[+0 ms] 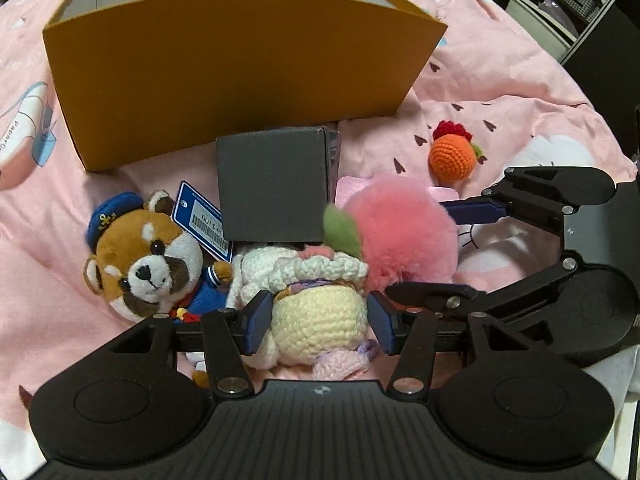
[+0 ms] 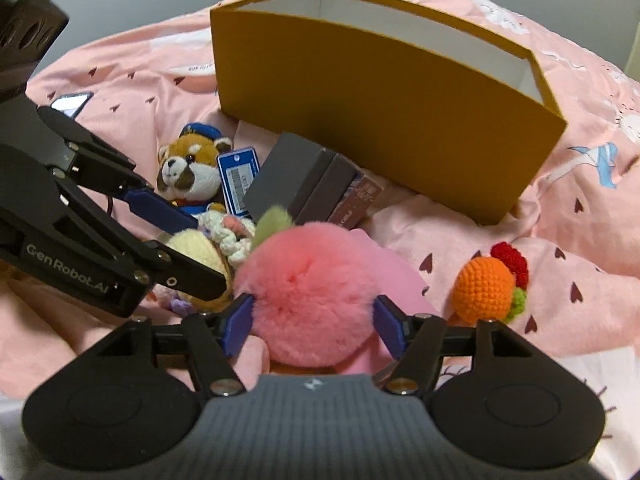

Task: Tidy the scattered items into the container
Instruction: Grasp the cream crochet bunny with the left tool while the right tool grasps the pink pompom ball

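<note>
The orange cardboard box (image 1: 224, 80) (image 2: 380, 120) stands open-topped on the pink bedspread. In front of it lie a grey box (image 1: 272, 184) (image 2: 288, 176), a red panda plush (image 1: 148, 256) (image 2: 188, 168) with a blue tag, a cream crochet doll (image 1: 320, 320), a fluffy pink pompom (image 2: 312, 300) (image 1: 400, 232) and an orange crochet fruit (image 1: 452, 158) (image 2: 486, 288). My left gripper (image 1: 320, 322) (image 2: 208, 252) is open, its pads on either side of the doll's cream head. My right gripper (image 2: 314, 324) (image 1: 424, 252) is open astride the pompom, pads at its fluff.
The pink bedspread (image 1: 500, 92) is rumpled around the toys. A phone (image 2: 72, 102) lies at the far left of the bed. Dark shelving with bins (image 1: 560, 0) stands beyond the bed's right edge. The two grippers sit side by side, close together.
</note>
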The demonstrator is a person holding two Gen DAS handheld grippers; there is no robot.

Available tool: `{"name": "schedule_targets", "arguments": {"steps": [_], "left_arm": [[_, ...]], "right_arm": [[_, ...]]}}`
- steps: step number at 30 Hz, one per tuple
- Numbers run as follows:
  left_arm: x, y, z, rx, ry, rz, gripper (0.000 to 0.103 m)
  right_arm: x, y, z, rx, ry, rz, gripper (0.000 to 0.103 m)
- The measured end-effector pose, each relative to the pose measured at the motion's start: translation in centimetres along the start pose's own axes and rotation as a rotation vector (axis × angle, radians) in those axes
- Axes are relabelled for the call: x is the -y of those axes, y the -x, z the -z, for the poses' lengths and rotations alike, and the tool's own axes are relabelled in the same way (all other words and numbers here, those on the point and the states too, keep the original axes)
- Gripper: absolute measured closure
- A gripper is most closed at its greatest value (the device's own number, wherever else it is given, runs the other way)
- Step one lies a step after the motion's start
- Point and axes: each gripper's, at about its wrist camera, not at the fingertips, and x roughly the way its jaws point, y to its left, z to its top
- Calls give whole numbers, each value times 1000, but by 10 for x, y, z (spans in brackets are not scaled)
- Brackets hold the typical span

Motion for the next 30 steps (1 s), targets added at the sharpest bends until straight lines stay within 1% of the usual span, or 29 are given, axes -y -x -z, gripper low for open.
{"name": "schedule_targets", "arguments": {"steps": [8, 10, 14, 18, 23, 30], "left_arm": [[-10, -16, -6, -62, 56, -2, 39], [-13, -21, -6, -77, 73, -3, 39], [-19, -30, -5, -97, 97, 4, 40], [-22, -27, -4, -85, 108, 8, 44], [-21, -19, -2, -66, 115, 6, 49], [-18, -3, 0, -41, 113, 0, 51]], "right_arm": [[-7, -17, -3, -9, 77, -15, 36], [-9, -20, -4, -8, 96, -15, 38], [-14, -27, -5, -9, 131, -16, 46], [-14, -29, -6, -7, 135, -14, 53], [-10, -24, -4, -1, 114, -25, 57], [-7, -9, -1, 25, 121, -22, 62]]}}
